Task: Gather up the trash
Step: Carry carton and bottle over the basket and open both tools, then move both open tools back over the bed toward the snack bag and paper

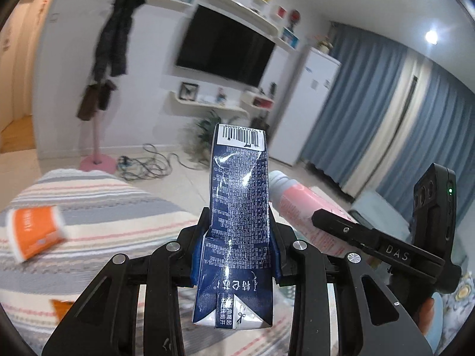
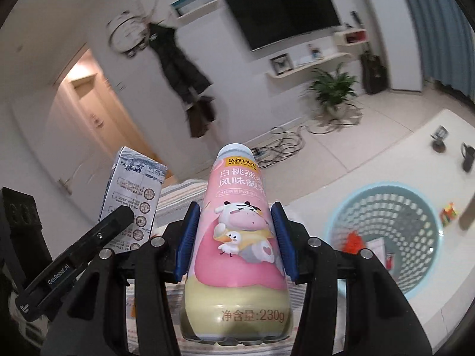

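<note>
Left gripper point(image 1: 240, 234): jaws clamped on a dark blue carton point(image 1: 239, 207). The carton stands lengthwise between the fingers, its barcode end pointing away from the camera and its folded end nearest the lens. Both sides of the carton are in contact with the pads; the walls look creased.

Right gripper point(image 2: 236, 237): blue pads point(image 2: 188, 240) pinch a pink bottle point(image 2: 237, 237) at mid-body. The bottle points away from the camera, white cap at the far end, yellow base nearest the lens and projecting behind the pads.

Relative position: the two grippers are held side by side, near each other. In the left wrist view the bottle appears just right of the carton; in the right wrist view the carton appears just left of the bottle.

Surroundings: a light blue perforated basket point(image 2: 350, 207) sits low and right of the right gripper, with coloured items inside. A striped cover point(image 1: 98, 204) lies below and left of the left gripper, carrying an orange-and-white pack point(image 1: 35, 231).
</note>
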`<state>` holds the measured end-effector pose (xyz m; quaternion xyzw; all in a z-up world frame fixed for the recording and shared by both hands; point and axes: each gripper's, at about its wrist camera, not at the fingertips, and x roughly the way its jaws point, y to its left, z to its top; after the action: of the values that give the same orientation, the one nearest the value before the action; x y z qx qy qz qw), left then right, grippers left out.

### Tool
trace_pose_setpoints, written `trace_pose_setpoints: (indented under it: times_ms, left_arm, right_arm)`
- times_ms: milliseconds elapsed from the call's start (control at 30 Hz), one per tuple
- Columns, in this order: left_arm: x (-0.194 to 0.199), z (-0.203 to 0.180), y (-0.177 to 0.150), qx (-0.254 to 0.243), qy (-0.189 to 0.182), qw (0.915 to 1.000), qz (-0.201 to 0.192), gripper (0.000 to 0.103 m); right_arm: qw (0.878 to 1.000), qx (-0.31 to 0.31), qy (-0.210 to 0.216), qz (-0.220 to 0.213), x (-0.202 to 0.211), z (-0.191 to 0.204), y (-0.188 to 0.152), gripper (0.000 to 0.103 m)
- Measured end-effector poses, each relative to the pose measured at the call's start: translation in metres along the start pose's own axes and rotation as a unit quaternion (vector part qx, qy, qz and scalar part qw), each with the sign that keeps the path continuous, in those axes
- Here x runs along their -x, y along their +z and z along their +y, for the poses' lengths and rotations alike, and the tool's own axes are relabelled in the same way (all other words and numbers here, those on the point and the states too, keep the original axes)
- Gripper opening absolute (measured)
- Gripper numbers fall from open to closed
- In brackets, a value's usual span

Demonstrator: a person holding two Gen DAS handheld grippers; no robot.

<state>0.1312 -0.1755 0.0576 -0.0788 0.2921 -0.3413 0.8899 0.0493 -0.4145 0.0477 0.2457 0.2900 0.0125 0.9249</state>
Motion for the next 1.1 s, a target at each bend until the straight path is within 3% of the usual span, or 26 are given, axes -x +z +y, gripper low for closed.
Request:
trace_pose_setpoints:
  times_ms: [333, 567, 600, 633, 667, 700, 1100]
  left_arm:
    - [-0.134, -0.050, -0.024, 0.001, -0.047, 0.9938, 0.100, 0.032]
    - [-0.192, -0.067, -0.044, -0.018, -0.075, 0.9848, 0.156, 0.032]
    - [-0.196, -0.068, -0.046, -0.021, -0.076, 0.9842, 0.159, 0.036]
    - [-0.198, -0.072, -0.047, -0.022, -0.074, 0.9840, 0.160, 0.050]
    - [-0.200, -0.071, -0.049, -0.021, -0.071, 0.9841, 0.162, 0.057]
    - [-0.198, -0.072, -0.050, -0.020, -0.071, 0.9843, 0.160, 0.063]
    - [-0.169, -0.056, -0.059, -0.007, -0.075, 0.9852, 0.154, 0.066]
  right_arm:
    - [0.993, -0.077, -0.094, 0.010, -0.017, -0.132, -0.008, 0.046]
    - [0.981, -0.122, -0.143, 0.041, -0.052, -0.201, -0.023, 0.046]
    - [0.981, -0.129, -0.143, 0.042, -0.056, -0.208, -0.025, 0.047]
    - [0.980, -0.137, -0.140, 0.044, -0.059, -0.214, -0.027, 0.050]
    - [0.978, -0.145, -0.139, 0.047, -0.061, -0.220, -0.029, 0.059]
    - [0.977, -0.153, -0.141, 0.048, -0.063, -0.225, -0.031, 0.062]
    - [0.974, -0.154, -0.160, 0.046, -0.050, -0.224, -0.047, 0.073]
